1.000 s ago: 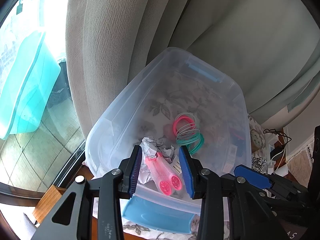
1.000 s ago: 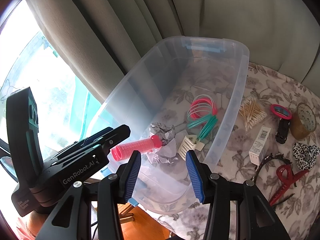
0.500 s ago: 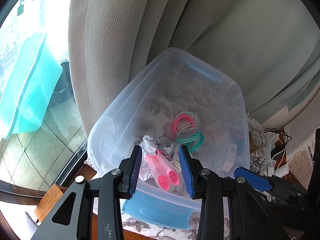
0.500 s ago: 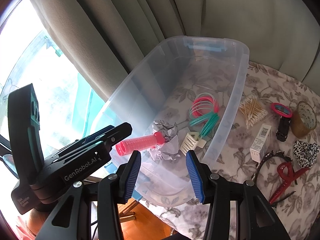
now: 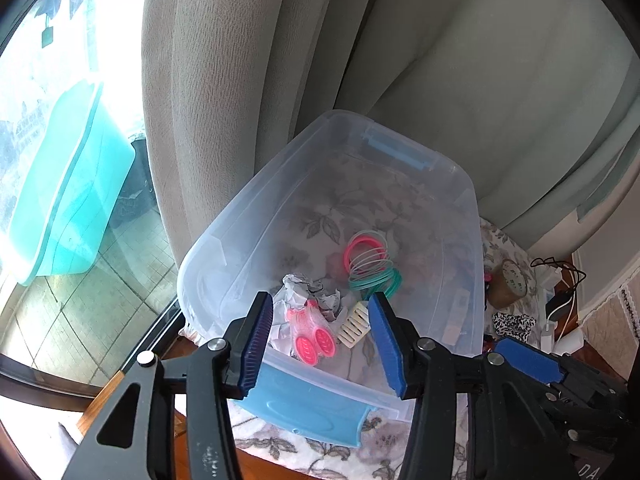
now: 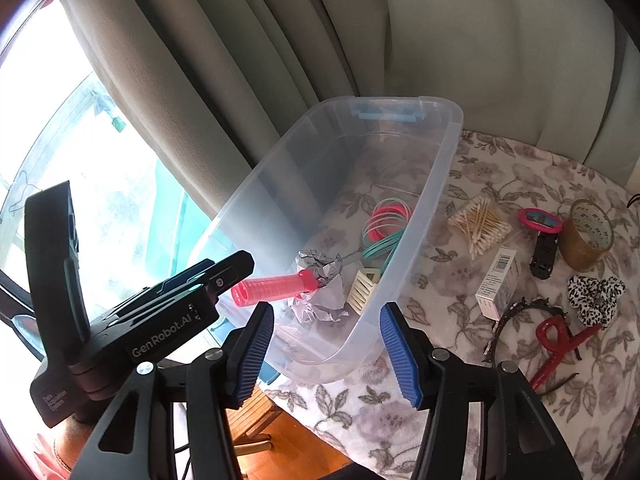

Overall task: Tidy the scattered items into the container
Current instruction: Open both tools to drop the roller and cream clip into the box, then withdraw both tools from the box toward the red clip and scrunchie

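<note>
1. While both grippers hang above the near end of the clear plastic storage bin [image 6: 436, 184], the left gripper [image 5: 318, 350] has just been spreading its blue-padded jaws, and nothing is pressed between them.
2. Below and ahead of the left gripper's fingertips, the pink ribbed hair rollers [image 5: 310, 330] lie inside the bin on a crumpled ball of grey-white paper [image 6: 324, 284]; the right wrist view shows them as one long tube pointing toward the left gripper's body.
3. The right gripper [image 6: 332, 354] has likewise just been opening its jaws; they stand apart and empty, straddling the bin's near rim from above.
4. Just ahead of it in the bin sit a cream slotted hair clip [image 6: 362, 286] and, further on, a coil of pink and teal plastic rings [image 6: 384, 226].
5. Out to the right gripper's right, on the flowered cloth, wait a heap of cotton swabs [image 6: 480, 226], a small white barcoded box [image 6: 496, 284], a brown tape roll [image 6: 586, 236], a spotted scrunchie [image 6: 592, 294] and a red claw clip [image 6: 560, 340].
6. The box looks light and stiff with slick card faces, so I would pinch it across its narrow flat sides near the middle; the swabs are loose and would probably scatter.
</note>
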Demonstrator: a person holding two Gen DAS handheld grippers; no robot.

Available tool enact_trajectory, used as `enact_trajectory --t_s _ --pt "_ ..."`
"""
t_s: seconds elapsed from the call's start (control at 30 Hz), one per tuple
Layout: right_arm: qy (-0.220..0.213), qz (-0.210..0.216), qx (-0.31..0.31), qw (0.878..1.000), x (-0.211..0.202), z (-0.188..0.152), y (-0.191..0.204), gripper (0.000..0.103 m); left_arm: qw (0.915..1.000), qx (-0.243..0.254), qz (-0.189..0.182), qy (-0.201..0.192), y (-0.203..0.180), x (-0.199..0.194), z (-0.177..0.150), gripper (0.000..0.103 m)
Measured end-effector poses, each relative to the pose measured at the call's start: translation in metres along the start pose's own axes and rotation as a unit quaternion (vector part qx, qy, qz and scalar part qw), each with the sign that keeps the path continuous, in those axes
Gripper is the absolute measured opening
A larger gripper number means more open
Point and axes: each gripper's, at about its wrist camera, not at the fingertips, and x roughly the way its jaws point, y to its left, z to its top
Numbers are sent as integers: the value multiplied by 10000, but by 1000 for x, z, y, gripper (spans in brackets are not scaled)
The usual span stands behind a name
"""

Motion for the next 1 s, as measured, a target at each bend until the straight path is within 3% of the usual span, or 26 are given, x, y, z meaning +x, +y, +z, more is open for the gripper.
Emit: enact_trajectory --t_s 0.37,0.7,0.87,1.0 --pt "-316 20 258 9992 -32 -12 -24 62 9993 309 59 -191 -42 -17 -4 60" --pt "-773 -101 804 9937 -69 -29 -73 70 9964 788 104 -304 -93 -39 -17 61" --pt "-988 -306 1091 9886 -87 -42 -103 72 9925 1163 -170 -338 -124 -52 -31 61" --pt "-1508 -383 1444 9772 -111 -53 -129 74 9865 1492 -433 -516 -150 -60 -43 61"
